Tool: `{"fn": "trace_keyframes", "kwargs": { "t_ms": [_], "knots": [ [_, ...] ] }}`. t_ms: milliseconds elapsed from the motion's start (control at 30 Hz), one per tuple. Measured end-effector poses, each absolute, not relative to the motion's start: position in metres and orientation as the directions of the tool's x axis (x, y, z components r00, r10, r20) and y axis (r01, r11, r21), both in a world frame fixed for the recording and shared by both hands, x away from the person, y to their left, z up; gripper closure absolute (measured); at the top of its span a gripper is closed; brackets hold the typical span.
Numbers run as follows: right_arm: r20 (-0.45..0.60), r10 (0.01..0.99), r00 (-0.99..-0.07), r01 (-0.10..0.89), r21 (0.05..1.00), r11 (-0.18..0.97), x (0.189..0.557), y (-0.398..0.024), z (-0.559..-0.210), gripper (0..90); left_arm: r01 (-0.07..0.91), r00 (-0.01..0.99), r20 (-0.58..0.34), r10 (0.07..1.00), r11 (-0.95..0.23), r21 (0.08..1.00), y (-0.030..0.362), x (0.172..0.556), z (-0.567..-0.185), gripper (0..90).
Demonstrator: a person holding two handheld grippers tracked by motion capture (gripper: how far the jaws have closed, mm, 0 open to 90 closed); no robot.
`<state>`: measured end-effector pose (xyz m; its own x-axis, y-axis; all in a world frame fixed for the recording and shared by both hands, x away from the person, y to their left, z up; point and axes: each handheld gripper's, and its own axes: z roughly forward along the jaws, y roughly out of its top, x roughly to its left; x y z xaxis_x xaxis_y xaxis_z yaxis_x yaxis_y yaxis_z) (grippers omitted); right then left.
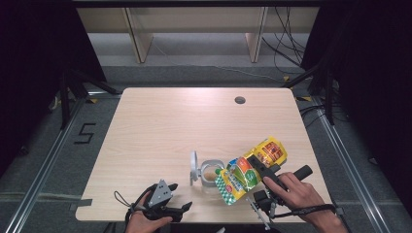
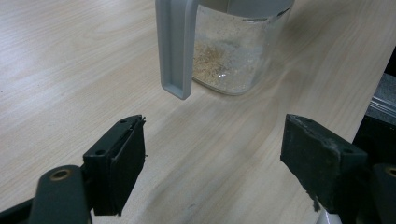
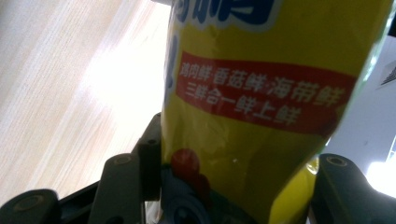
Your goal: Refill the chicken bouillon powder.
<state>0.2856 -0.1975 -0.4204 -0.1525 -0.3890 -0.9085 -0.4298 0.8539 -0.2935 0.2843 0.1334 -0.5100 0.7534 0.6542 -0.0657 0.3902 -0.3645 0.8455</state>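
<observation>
Nearest: right gripper (image 1: 257, 170), jaws pinching bright yellow printed seasoning pouch (image 1: 250, 170), tilted over clear glass jar (image 1: 212, 173), likely for pouring. Beneath: pale wooden worktop (image 1: 160, 126). Jar's grey flip lid (image 1: 194, 166) swung open, mouth exposed. Left gripper (image 1: 180, 196) resting nearby, jaws spread, holding nothing, aimed at jar.

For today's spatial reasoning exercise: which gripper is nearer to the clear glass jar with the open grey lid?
Right. The right gripper holds the yellow seasoning bag tilted right beside the clear glass jar. The left gripper rests open near the table's front edge, short of the jar.
</observation>
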Motion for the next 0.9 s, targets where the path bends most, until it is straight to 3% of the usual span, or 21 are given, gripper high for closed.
{"fn": "trace_keyframes", "kwargs": {
  "t_ms": [900],
  "knots": [
    [-0.906, -0.399, -0.145, -0.421, -0.308, 0.853, 0.2849, -0.1973, -0.4198, 49.2, 0.391, 0.754, -0.057, 0.654, -0.378, 0.839, 0.1345, 0.2843, -0.5092, 21.2]
  ]
}}
